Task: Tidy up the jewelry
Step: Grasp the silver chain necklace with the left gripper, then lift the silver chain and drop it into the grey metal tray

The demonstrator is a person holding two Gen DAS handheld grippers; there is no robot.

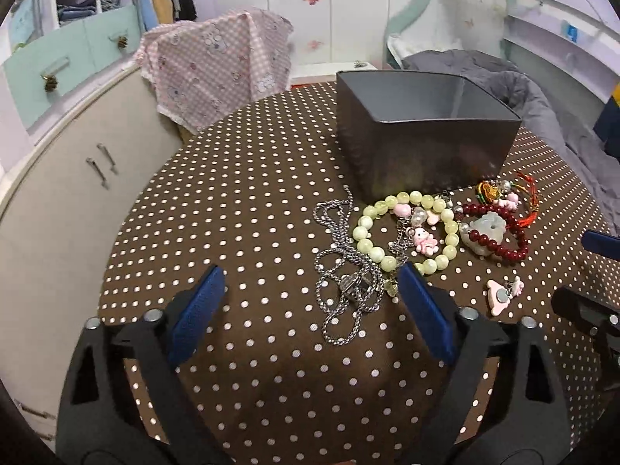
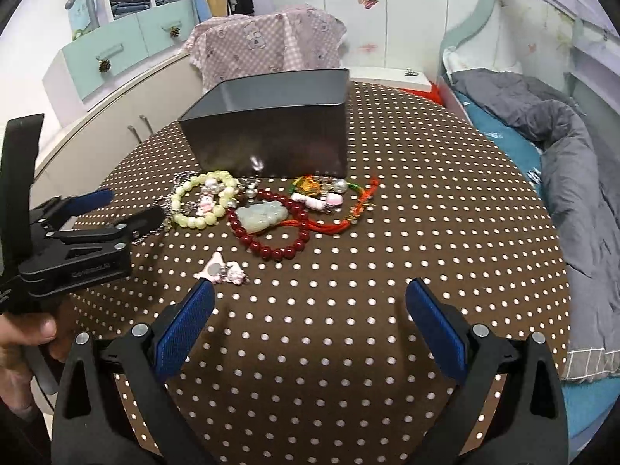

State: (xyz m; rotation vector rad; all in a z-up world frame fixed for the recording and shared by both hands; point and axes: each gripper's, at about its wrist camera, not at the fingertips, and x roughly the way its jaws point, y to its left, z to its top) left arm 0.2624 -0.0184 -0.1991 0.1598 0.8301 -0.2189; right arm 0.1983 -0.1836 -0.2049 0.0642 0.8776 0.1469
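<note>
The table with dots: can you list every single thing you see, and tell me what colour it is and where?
Brown polka-dot tablecloth: one, covering table.
Dark grey metal box: one, far side, open.
Silver chain necklace: one, tangled, leftmost of the jewelry.
Pale green bead bracelet: one, before box.
Dark red bead bracelet: one, with pale jade pendant.
Red-orange cord bracelet: one, rightmost.
Pink charm: one, lying apart, nearest.
Left gripper: black, blue pads, open.
Right gripper: same, open.
</note>
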